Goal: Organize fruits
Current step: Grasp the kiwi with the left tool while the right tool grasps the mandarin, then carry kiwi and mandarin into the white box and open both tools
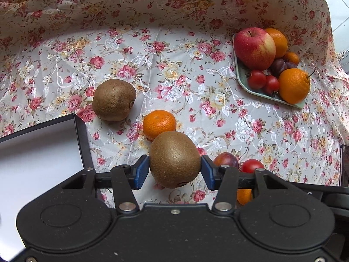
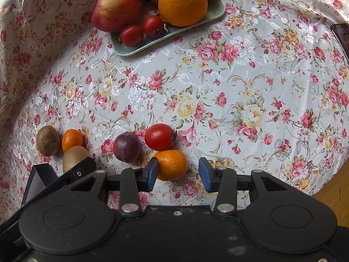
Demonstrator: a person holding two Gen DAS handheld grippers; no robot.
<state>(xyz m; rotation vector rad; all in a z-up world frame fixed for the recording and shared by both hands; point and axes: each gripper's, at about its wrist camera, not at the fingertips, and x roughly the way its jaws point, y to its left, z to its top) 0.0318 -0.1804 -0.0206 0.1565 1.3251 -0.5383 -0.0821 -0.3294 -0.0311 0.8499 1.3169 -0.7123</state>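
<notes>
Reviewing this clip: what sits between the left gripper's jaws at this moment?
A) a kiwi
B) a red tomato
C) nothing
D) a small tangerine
A: in the left wrist view the blue pads of the left gripper press on both sides of a brown kiwi.

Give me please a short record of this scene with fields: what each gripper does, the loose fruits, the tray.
left gripper: shut on kiwi
right gripper: open, holds nothing, above a mandarin
loose on cloth: second kiwi, small mandarin, plum, tomato
tray: apple, oranges, tomatoes, plums
left of held kiwi: dark box
</notes>
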